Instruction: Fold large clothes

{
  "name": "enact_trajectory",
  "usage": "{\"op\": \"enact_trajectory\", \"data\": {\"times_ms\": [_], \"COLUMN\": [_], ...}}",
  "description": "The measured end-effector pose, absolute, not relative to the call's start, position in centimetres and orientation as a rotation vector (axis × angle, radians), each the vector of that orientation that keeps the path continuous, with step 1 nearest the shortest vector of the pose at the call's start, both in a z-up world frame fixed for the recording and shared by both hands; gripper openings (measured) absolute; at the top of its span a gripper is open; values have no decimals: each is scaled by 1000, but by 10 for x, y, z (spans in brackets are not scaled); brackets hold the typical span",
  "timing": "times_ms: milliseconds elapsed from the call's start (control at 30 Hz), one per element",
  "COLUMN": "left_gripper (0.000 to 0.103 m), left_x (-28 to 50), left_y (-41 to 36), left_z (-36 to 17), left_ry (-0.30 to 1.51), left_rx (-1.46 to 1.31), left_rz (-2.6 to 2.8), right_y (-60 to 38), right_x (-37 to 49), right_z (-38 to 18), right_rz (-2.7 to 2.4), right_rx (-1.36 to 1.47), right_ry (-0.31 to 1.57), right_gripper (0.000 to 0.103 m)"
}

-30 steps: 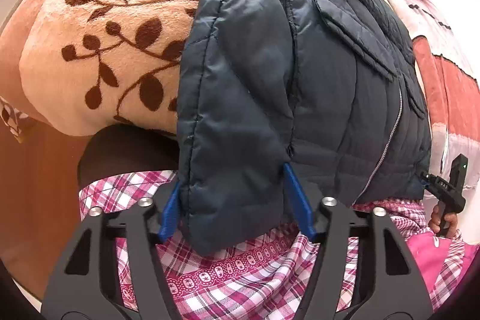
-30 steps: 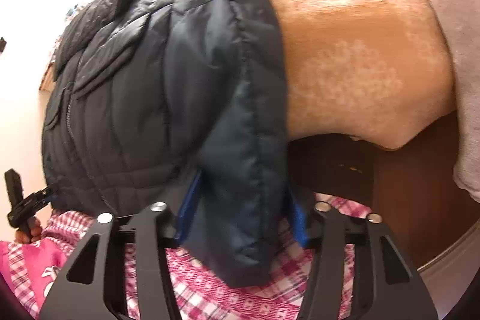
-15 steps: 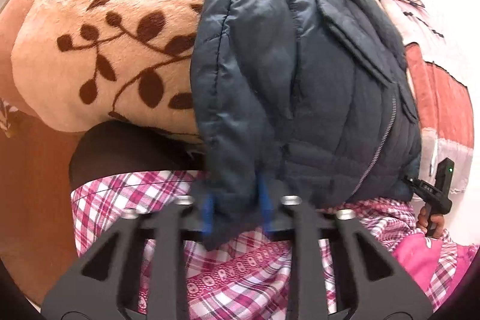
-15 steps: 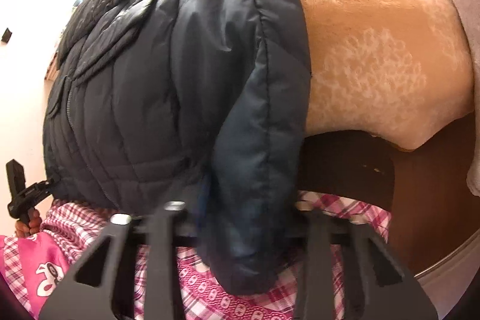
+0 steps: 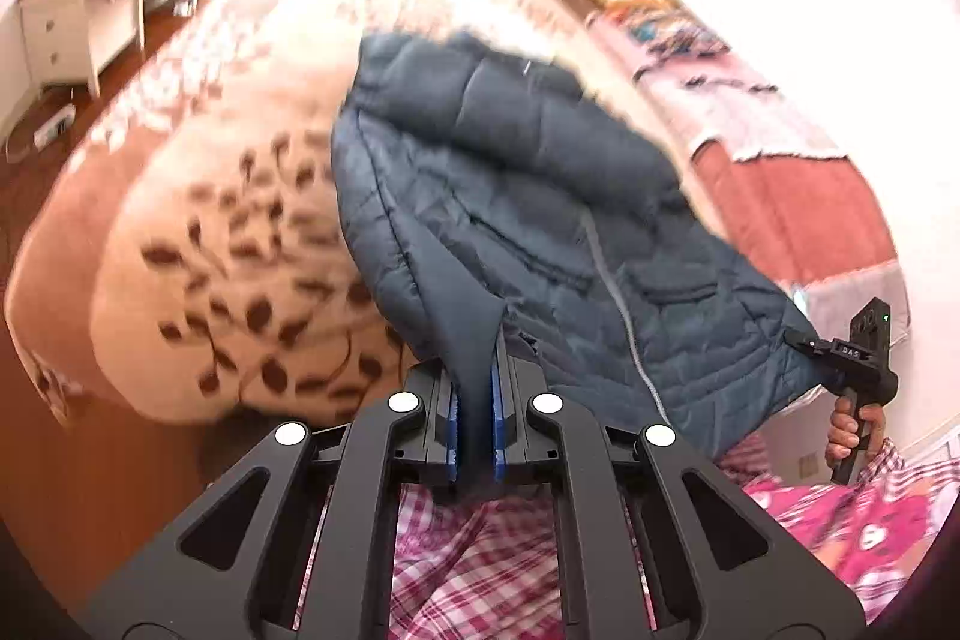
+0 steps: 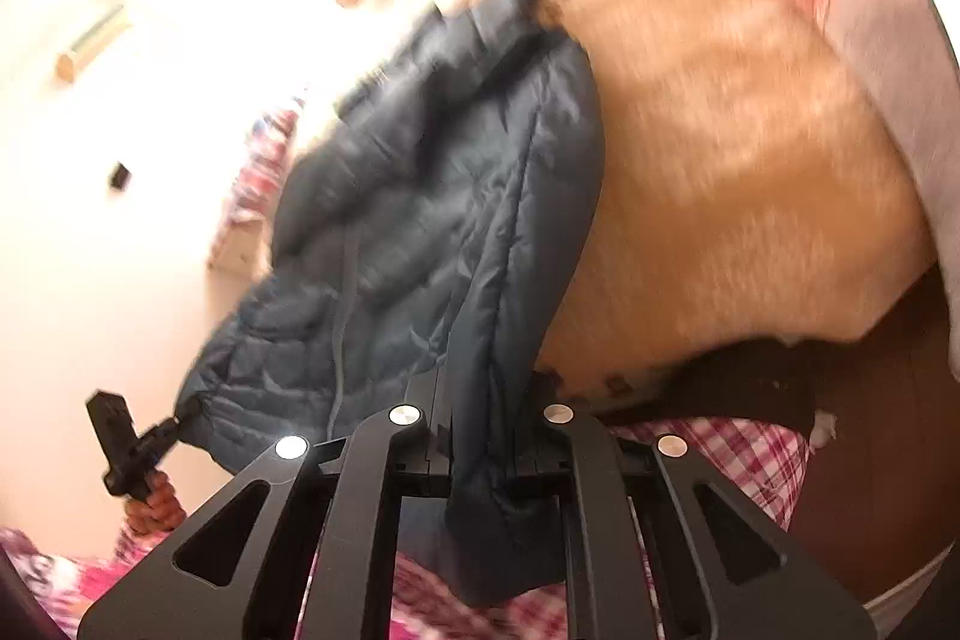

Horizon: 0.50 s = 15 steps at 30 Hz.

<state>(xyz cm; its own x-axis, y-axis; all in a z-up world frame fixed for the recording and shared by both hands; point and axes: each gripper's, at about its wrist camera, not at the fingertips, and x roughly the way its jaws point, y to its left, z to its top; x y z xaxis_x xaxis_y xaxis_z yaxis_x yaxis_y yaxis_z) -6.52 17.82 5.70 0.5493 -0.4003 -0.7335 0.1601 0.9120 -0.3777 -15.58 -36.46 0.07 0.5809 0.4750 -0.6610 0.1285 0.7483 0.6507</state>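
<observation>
A dark blue quilted jacket (image 5: 540, 196) lies on a bed, its near hem lifted off the blanket. In the left wrist view, my left gripper (image 5: 474, 400) is shut on the hem's left corner, cloth pinched between the blue pads. The right wrist view shows the same jacket (image 6: 432, 232), blurred. My right gripper (image 6: 489, 430) has the other corner between its closing jaws, and the fingers press on the cloth. Each gripper also shows in the other's view: the right gripper (image 5: 807, 343) at the hem's right end, the left gripper (image 6: 180, 415) at the left end.
A beige blanket with brown leaves (image 5: 228, 244) covers the bed under the jacket. Red and pink bedding (image 5: 798, 208) lies to the right. A person's pink checked clothing (image 5: 480, 568) is just behind the grippers. A white drawer unit (image 5: 66, 34) stands far left on a wooden floor (image 5: 60, 460).
Both grippers closed from wide open onto the jacket's hem corners, then rose, lifting the hem off the bed edge. Both views tilted up, so more of the room shows.
</observation>
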Motion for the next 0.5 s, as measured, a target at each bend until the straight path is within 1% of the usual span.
{"op": "enact_trajectory", "data": {"times_ms": [167,267,400,500], "left_gripper": [8,8,8,8], "left_x": [-83,-95,-121,-126], "left_y": [182,186,191,193], "left_z": [90,91,85,84], "left_ry": [851,848,857,867], "left_rx": [-299,-321,-337,-330], "left_rz": [-374,-389,-410,-415], "right_y": [-373,-375,-373,-374], "right_x": [-175,-187,-204,-211], "right_z": [36,44,42,41], "right_rz": [237,231,225,223], "right_rx": [732,721,737,767], "right_ry": [862,872,910,909], "right_gripper": [11,11,11,11]}}
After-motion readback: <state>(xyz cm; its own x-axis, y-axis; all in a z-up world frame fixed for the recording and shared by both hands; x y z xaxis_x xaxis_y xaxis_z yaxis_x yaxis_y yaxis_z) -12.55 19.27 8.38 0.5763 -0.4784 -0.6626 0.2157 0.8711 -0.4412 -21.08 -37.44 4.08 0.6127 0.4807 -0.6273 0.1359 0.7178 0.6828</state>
